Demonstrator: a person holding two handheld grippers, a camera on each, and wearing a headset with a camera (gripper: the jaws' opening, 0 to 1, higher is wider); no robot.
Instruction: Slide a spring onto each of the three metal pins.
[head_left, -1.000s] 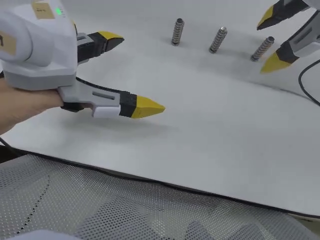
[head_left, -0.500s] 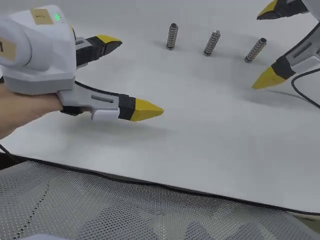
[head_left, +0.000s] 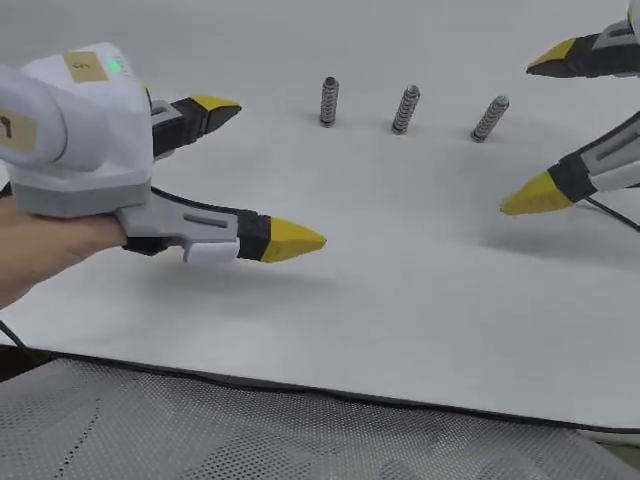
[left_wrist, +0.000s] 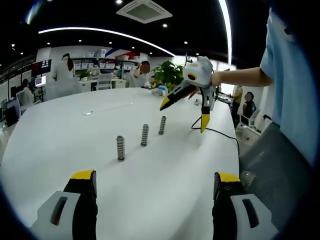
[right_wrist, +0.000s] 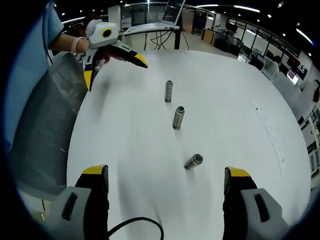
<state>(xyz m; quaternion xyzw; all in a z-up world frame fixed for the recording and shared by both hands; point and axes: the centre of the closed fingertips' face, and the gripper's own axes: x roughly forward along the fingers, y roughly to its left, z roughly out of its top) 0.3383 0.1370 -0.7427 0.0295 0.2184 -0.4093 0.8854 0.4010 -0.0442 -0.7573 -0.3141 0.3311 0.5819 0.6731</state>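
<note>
The left gripper (head_left: 255, 172), a white-bodied tool with black jaws ending in yellow tips, is gripped by a person's hand (head_left: 40, 245) over the near left part of the white table (head_left: 400, 300). Its jaws are spread wide, with nothing between them and nothing touched. The right gripper (head_left: 538, 130), of the same make, comes in from the right edge of the head view. Its jaws are also wide apart and empty, and its lower tip hangs close above the tabletop. Three grey coiled metal springs stand in a row towards the far side of the table: the left spring (head_left: 328, 101), the middle spring (head_left: 405, 109) and the right spring (head_left: 489, 118). Each sits upright over a thin metal pin (head_left: 500, 101) whose rounded end shows at the top of the coil. The right gripper is just beside the right spring but clear of it, while the left gripper is well apart from the row. In the left gripper view the row lies ahead between that gripper's spread jaws, the right gripper beyond it. A black cable (head_left: 610, 212) trails on the table under the right gripper.
</note>
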